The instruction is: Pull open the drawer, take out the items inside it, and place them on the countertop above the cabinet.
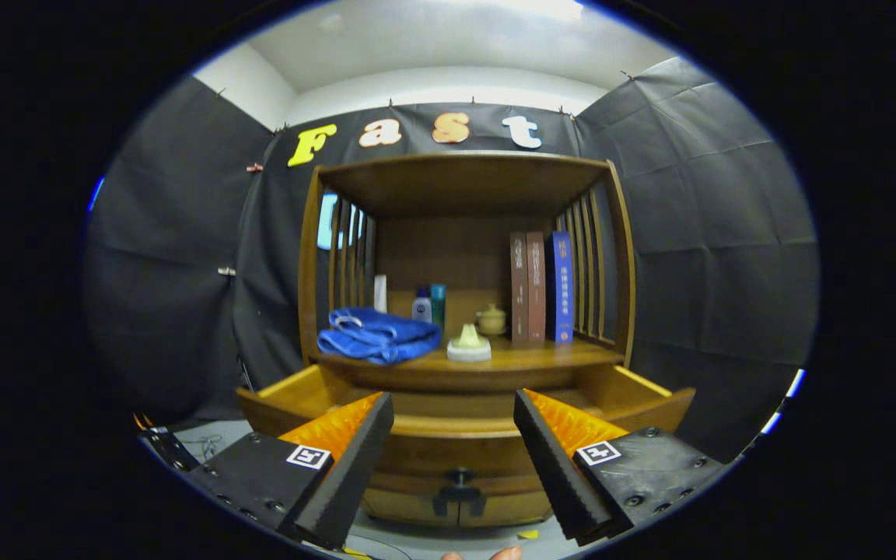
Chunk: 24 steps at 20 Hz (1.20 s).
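— Since the drawer (pixel 463 420) is what matters, where does it stand?

— Pulled out of the wooden cabinet (pixel 463 257), its front panel just ahead of the fingers and its dark handle (pixel 460 491) low between them. The inside is hidden behind the front edge, so I cannot tell what lies in it.

— And the gripper (pixel 454 416)?

— Its fingers are spread wide apart, holding nothing, one to each side of the drawer's front, not touching it.

— What sits on the countertop (pixel 495 362) above the drawer?

— A folded blue towel (pixel 378 334) on the left. Beside it, toward the middle, a small pale lidded dish (pixel 469 344). Behind those, near the back wall, a white tube (pixel 380 294), a small white bottle with a blue cap (pixel 421 305) and a teal bottle (pixel 438 303) just beside it, then a little cream pot (pixel 491 319). On the right stand three upright books: two brown books (pixel 527 288) touching each other and a blue book (pixel 561 286) against the slatted side.

— Anything else?

— Fingertips of a person (pixel 487 554) show below the gripper.
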Available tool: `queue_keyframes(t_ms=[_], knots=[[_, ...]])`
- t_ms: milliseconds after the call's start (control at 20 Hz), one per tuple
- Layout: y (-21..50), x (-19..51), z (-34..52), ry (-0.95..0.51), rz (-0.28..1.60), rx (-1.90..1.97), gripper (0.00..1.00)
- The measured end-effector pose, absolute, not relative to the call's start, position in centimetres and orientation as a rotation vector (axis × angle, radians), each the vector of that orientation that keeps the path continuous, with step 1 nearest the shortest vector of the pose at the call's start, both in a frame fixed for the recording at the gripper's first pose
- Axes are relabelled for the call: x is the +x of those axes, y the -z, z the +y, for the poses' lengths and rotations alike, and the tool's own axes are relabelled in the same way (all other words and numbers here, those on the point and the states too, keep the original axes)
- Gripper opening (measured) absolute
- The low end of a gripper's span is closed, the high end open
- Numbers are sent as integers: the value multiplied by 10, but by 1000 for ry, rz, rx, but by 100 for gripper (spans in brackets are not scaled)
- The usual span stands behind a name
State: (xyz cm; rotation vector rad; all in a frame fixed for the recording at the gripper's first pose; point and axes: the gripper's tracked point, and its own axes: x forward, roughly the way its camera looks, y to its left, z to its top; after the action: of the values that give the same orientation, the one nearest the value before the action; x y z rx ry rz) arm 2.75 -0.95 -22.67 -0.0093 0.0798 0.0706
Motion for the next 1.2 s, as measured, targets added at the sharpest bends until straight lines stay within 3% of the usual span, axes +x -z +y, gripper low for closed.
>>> queue_keyframes(t_ms=[350, 1200], knots=[[297, 43, -4, -78, 156, -52, 99], [323, 64, -10, -17, 203, -38, 99]])
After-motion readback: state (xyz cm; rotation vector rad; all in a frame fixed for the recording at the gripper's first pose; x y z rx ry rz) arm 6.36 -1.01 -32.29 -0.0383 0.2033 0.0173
